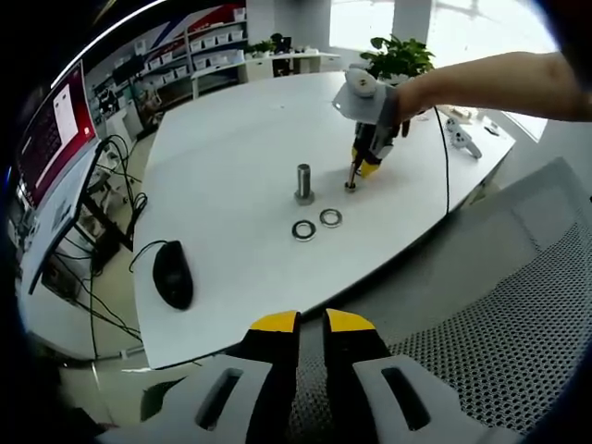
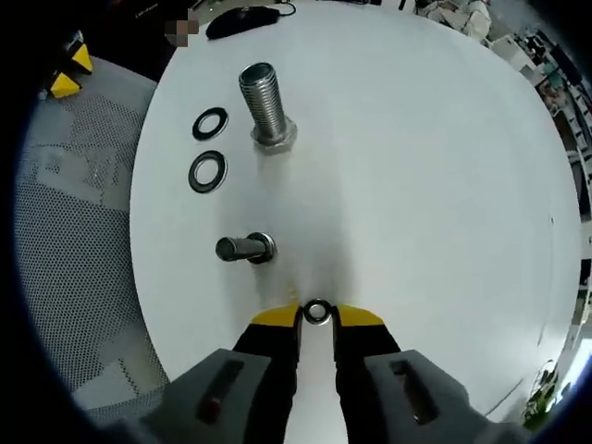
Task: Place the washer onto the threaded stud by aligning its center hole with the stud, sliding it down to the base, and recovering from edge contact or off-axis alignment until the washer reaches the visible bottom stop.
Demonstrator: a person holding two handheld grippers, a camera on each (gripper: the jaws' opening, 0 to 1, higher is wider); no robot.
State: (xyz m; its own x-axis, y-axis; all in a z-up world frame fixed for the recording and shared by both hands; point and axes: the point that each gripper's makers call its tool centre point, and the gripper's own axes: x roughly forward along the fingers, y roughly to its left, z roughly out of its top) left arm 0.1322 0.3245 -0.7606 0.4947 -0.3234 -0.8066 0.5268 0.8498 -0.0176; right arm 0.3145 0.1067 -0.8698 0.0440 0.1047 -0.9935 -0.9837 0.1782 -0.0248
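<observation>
Bright daylight from windows point(image 1: 435, 23), blown out; glare on white table point(image 2: 416, 166); fisheye bending edges.

Hidden and cut-off parts

In the right gripper view, the washer point(image 2: 317, 312) is half covered by the fingers point(image 2: 277, 319). In the left gripper view, the computer mouse point(image 1: 173, 274) cable is cut off at the tabletop point(image 1: 231, 157) edge.
</observation>
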